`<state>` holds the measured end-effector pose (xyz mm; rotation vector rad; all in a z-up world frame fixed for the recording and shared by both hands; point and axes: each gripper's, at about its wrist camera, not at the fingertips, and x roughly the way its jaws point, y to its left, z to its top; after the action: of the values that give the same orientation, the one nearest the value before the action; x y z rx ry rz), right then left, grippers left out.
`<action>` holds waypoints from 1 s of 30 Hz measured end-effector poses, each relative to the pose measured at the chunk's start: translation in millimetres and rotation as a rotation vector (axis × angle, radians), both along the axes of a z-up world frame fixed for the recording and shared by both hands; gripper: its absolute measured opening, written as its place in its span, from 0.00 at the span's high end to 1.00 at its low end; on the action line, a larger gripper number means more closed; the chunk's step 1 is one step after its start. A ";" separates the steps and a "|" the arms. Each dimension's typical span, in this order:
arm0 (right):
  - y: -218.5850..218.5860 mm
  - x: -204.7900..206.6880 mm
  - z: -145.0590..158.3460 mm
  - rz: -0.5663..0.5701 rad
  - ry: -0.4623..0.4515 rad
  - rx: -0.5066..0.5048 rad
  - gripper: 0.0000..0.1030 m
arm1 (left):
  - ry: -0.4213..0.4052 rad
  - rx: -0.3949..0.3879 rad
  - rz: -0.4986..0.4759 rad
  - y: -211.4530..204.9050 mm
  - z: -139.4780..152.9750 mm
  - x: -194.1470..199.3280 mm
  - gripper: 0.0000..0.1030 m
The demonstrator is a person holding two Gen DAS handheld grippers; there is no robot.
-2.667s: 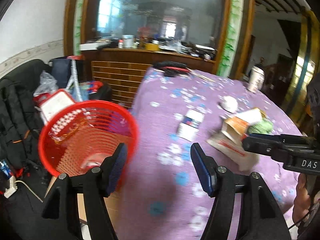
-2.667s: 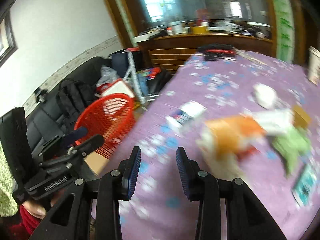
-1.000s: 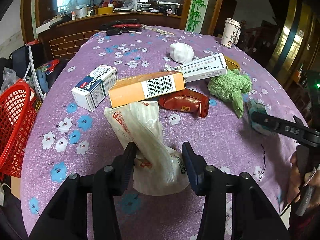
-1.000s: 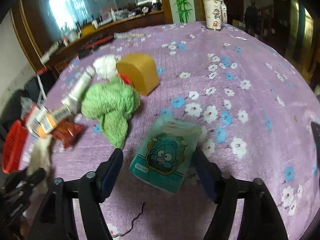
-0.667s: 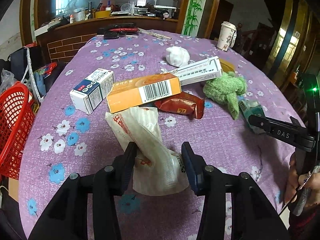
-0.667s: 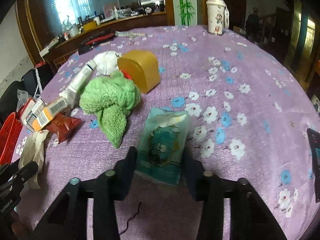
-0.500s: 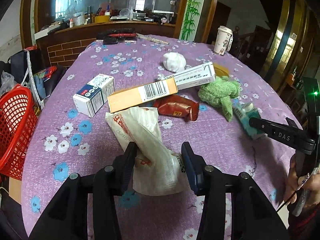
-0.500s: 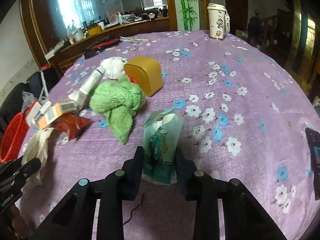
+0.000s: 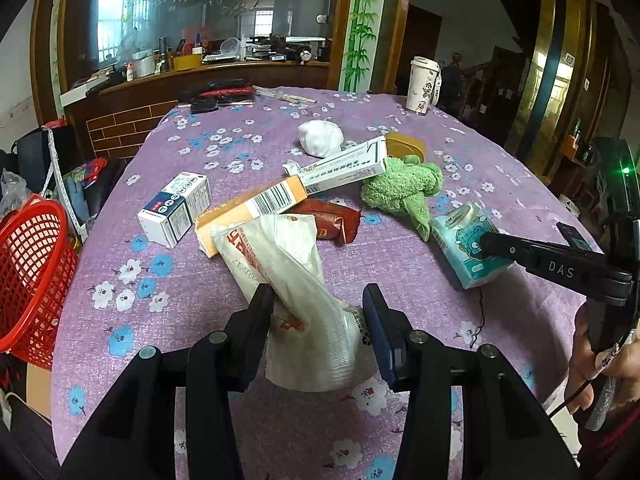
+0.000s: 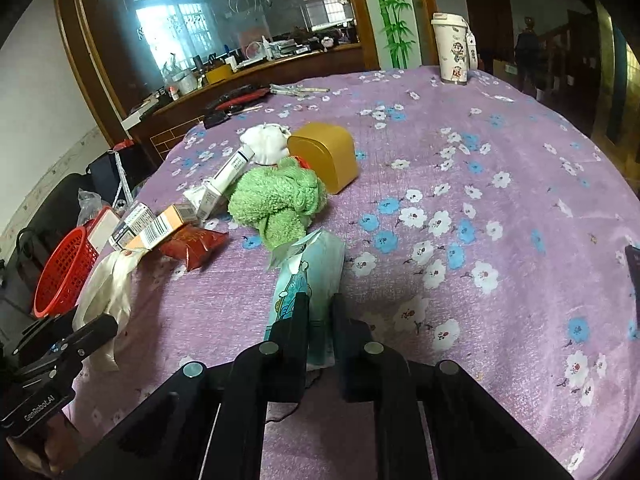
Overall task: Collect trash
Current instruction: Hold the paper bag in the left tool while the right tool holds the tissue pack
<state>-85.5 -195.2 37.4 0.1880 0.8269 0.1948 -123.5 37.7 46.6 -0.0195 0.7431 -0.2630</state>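
L tool clamps white plastic bag, R tool squeezes teal tissue pack on purple tablecloth.

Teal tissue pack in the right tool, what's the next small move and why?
Probably lift the teal cartoon tissue pack clear of the purple floral tablecloth: the right tool is shut on it, and the red mesh basket sits off the table's left edge.

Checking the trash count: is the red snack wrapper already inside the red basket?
No, the red snack wrapper lies on the purple tablecloth, apart from the red basket.
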 end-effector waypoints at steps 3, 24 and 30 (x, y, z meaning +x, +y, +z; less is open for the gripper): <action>0.2 -4.8 6.7 0.005 -0.016 0.029 0.89 | -0.014 -0.005 -0.002 0.5 2.9 -2.5 0.56; 51.0 -55.0 46.2 0.105 -0.184 -0.017 0.89 | -0.158 0.037 0.073 10.2 31.3 -29.7 0.56; 52.2 -59.2 48.6 0.114 -0.189 -0.016 0.89 | -0.160 0.040 0.081 11.0 33.8 -33.2 0.56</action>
<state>-144.7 -143.0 86.0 0.1056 0.6509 0.3082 -156.7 48.7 80.4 0.0090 0.5869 -0.1702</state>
